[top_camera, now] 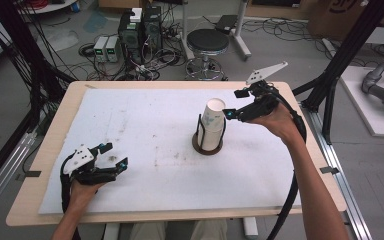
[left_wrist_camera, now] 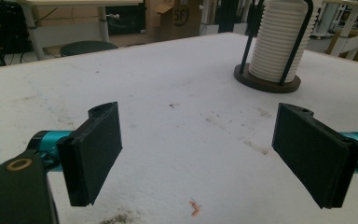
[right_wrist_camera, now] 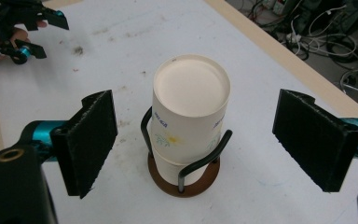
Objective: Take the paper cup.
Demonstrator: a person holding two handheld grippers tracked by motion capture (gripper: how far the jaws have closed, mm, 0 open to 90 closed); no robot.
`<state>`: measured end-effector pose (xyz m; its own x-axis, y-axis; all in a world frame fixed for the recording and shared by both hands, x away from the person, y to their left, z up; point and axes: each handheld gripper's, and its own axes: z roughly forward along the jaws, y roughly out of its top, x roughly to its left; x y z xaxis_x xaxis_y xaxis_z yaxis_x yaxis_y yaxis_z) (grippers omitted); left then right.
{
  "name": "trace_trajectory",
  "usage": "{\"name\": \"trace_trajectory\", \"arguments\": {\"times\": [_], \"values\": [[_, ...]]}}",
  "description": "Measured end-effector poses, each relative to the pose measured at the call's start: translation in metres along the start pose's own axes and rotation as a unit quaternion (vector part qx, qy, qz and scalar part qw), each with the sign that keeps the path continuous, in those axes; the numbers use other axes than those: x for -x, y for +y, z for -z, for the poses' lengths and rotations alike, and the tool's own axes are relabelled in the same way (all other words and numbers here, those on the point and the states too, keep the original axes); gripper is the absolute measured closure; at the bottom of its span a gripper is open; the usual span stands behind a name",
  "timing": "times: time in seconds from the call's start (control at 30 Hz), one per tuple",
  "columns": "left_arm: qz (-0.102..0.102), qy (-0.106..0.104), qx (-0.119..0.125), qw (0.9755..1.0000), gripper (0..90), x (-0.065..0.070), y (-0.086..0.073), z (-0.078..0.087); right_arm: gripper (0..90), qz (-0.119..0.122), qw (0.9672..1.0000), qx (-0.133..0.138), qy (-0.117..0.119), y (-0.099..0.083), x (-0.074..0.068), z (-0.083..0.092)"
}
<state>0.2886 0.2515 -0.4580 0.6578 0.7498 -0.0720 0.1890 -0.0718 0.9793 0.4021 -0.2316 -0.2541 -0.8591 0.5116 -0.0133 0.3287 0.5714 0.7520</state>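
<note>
The stack of paper cups [top_camera: 212, 125], bottoms up, stands in a dark wire holder [top_camera: 208, 145] on the white mat [top_camera: 145, 130] that covers the table [top_camera: 55, 130], somewhat right of the mat's middle. The top cup bears a small printed drawing on its side. The right tongs [top_camera: 234, 104] hang just right of the stack's top and above it, wide open with nothing between the pads; in the right gripper view the stack shows in the gap between the two pads, apart from both.

The left tongs [top_camera: 115, 156] rest low on the mat, well to the left of the stack and nearer the person's edge, also open and empty. Bare mat lies all the way between them and the holder, marked with a few dark smudges and a small orange scrap [left_wrist_camera: 195, 207]. Behind the stack the mat runs clear to the table's far edge, where a round stool [top_camera: 207, 42] stands on the floor beyond.
</note>
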Motion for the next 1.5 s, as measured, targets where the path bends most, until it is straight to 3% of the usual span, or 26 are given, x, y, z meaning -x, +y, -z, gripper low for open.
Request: {"name": "trace_trajectory", "arguments": {"times": [0.3, 0.83, 0.93, 1.0, 1.5], "values": [[0.0, 0.0, 0.0, 1.0, 15.7, 0.0, 0.0, 0.0, 14.0, 0.016, 0.9987, -0.047, 0.005, 0.017, 0.005, -0.012], [0.001, -0.001, 0.001, 1.0, 15.7, 0.0, 0.0, 0.0, 14.1, 0.032, 0.9945, -0.098, 0.018, 0.031, 0.01, -0.032], [0.0, -0.001, 0.0, 1.0, 15.8, 0.0, 0.0, 0.0, 14.1, 0.038, 0.9904, -0.132, 0.017, 0.035, 0.009, -0.04], [0.001, 0.0, 0.001, 1.0, 15.7, 0.0, 0.0, 0.0, 14.0, 0.042, 0.989, -0.141, 0.018, 0.037, 0.009, -0.042], [0.001, -0.001, 0.001, 1.0, 15.8, 0.0, 0.0, 0.0, 14.3, 0.054, 0.9822, -0.178, 0.026, 0.043, 0.007, -0.053]]}}
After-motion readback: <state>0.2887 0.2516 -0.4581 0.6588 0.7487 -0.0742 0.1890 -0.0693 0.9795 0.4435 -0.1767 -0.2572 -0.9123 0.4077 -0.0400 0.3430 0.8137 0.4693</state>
